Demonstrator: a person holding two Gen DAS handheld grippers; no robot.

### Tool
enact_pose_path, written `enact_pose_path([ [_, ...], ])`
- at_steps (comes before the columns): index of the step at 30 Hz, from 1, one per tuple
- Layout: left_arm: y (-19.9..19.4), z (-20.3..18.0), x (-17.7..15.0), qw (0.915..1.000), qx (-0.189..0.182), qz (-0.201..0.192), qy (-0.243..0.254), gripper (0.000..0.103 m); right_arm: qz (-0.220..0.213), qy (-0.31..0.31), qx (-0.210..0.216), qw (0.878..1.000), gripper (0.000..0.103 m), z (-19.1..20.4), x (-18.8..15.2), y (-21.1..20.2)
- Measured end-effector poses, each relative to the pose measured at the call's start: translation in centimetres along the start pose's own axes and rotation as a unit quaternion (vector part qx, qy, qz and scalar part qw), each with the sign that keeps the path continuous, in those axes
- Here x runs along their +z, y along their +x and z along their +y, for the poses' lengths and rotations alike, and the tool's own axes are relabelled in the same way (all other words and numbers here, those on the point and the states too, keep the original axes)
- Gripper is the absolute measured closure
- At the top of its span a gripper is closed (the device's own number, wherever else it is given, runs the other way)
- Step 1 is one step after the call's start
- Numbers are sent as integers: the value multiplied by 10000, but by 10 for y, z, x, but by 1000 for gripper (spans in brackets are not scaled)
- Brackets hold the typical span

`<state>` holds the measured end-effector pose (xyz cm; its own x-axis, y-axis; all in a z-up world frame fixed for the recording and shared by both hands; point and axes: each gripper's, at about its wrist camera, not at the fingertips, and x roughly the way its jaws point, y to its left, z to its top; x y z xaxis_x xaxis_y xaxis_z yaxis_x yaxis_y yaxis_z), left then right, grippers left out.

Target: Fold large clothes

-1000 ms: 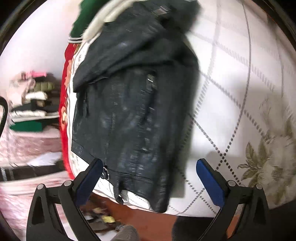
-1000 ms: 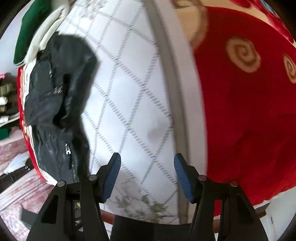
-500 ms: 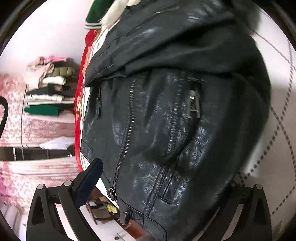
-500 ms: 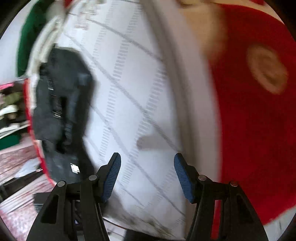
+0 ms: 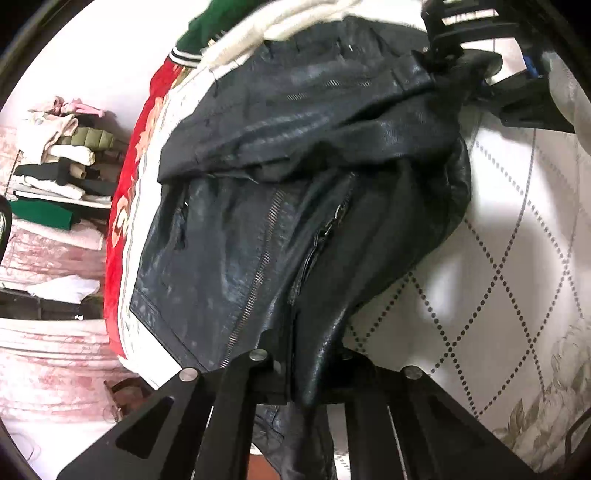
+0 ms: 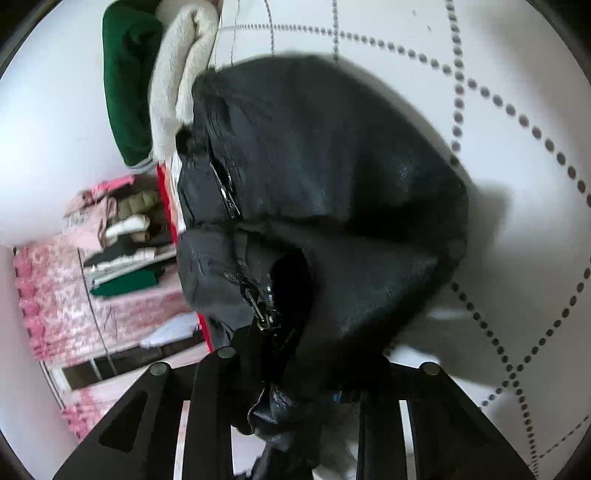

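A black leather jacket (image 5: pixel 295 206) with metal zippers lies on a white quilted bed cover (image 5: pixel 509 266) near the bed's edge. My left gripper (image 5: pixel 303 376) is shut on the jacket's lower hem, its pads hidden by the leather. My right gripper (image 6: pixel 295 373) is shut on another fold of the jacket (image 6: pixel 325 192) near a zipper pull (image 6: pixel 262 310). The right gripper also shows in the left wrist view (image 5: pixel 461 59), at the jacket's far upper end.
A green and cream folded garment (image 5: pixel 236 33) lies beyond the jacket. A red patterned blanket (image 5: pixel 125 206) hangs at the bed's edge. A stack of folded clothes (image 5: pixel 59 155) sits on a pink-covered surface to the left.
Both grippers moved in onto the jacket and closed on it. They were open and apart from it before. The jacket now fills both views.
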<state>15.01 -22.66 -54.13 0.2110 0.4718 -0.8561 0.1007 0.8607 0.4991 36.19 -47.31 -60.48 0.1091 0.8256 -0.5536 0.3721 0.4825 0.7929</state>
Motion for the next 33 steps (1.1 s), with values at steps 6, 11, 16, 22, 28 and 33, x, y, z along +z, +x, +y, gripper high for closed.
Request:
enact_pose_path([
  [6,-25,64,2,9966,-725,-350,-199,99,-102,-636,-437,9970,82,92,-29,-25],
  [11,-13,155,13,9829,-1721,-285,-590,98,-154,-1156,-1310,9845,82,195,-47,-2],
  [16,29,233,26,9707,-2185,-222,-976,92,-163,-1479,-1989,9687,82,288,-52,69],
  [22,114,298,35,9579,-2524,-124,-1366,85,-46,-1655,-2753,9470,80,338,-32,192],
  [28,172,348,39,9416,-2774,-124,-1902,14,356,-1357,-2850,9482,47,327,5,281],
  [33,176,375,42,9304,-2850,-47,-2304,11,169,-1480,-1850,9714,28,331,6,243],
])
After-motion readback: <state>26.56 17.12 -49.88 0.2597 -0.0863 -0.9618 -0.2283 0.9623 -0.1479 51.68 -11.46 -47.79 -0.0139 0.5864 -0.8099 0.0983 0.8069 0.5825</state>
